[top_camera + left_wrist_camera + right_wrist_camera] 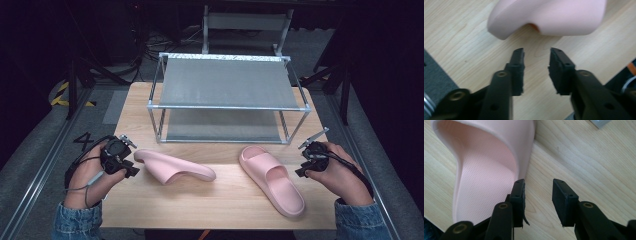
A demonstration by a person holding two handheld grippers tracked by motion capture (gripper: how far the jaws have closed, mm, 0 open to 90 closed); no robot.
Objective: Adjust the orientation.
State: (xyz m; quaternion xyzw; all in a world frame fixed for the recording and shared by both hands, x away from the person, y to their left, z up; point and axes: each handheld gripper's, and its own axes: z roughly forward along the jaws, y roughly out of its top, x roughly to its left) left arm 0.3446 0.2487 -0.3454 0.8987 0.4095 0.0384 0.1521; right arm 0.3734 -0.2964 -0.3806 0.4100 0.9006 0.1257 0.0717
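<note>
Left gripper (536,56) and right gripper (538,185) both apart, beside two pink slippers (175,169); rack (227,106) shelves behind

A recording lab or test studio, bare wooden table (220,192) on grey carpet, dark curtained surroundings, metal-framed two-tier rack (227,97) at the far side, loose cables (150,47) on the floor beyond, yellow-black hazard tape (62,95) far left

Bare tabletop (225,200) runs along the near edge between the two pink slippers, so there's room to pass there. Left slipper (172,167) lies on its side, right slipper (272,180) sits sole down. The metal rack (227,100) blocks the whole far half
</note>
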